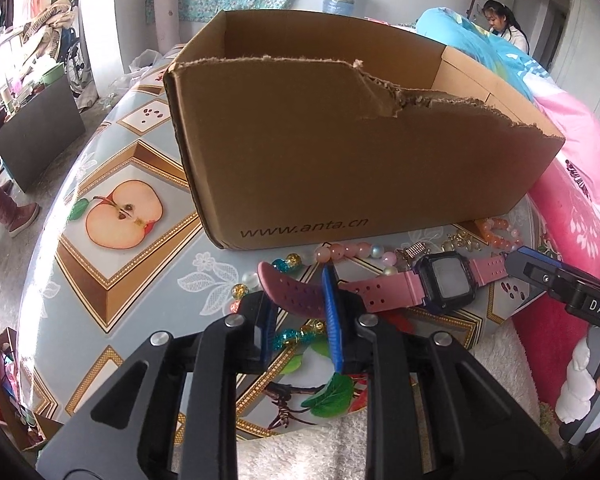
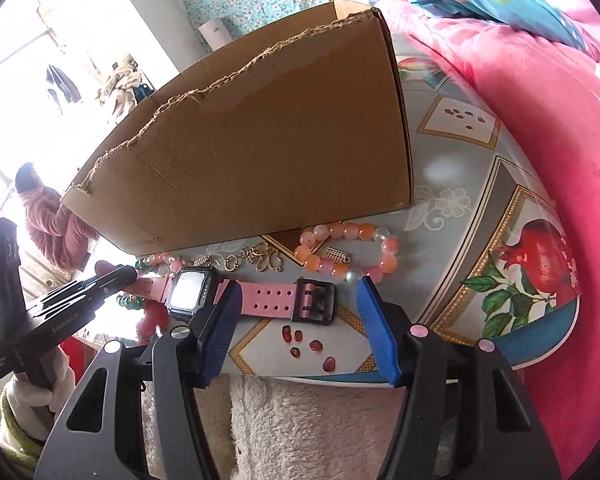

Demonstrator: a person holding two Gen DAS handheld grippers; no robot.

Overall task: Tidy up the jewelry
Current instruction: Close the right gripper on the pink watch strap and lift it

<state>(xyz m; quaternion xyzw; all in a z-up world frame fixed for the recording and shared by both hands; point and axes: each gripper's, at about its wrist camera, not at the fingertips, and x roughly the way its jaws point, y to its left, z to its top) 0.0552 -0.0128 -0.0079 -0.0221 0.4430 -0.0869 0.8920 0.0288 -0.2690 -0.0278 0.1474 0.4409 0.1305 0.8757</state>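
A pink digital watch (image 1: 444, 285) lies on the round table in front of a torn cardboard box (image 1: 340, 152). My left gripper (image 1: 300, 304) is shut on the watch's holed strap end (image 1: 296, 292). In the right wrist view the watch (image 2: 190, 290) lies across the front, its buckle end (image 2: 314, 300) between the wide-open fingers of my right gripper (image 2: 296, 312). An orange and pink bead bracelet (image 2: 348, 252), gold charms (image 2: 260, 260) and a pink bead bracelet (image 1: 352, 250) lie by the box (image 2: 260, 152). A glittery bead bracelet (image 1: 296, 334) lies under my left gripper.
The table has a fruit-patterned cloth (image 1: 120, 216), its front edge right by my grippers. A pink blanket (image 2: 540, 120) is heaped to the right. White fleece (image 2: 300, 420) lies below the edge. People stand in the background.
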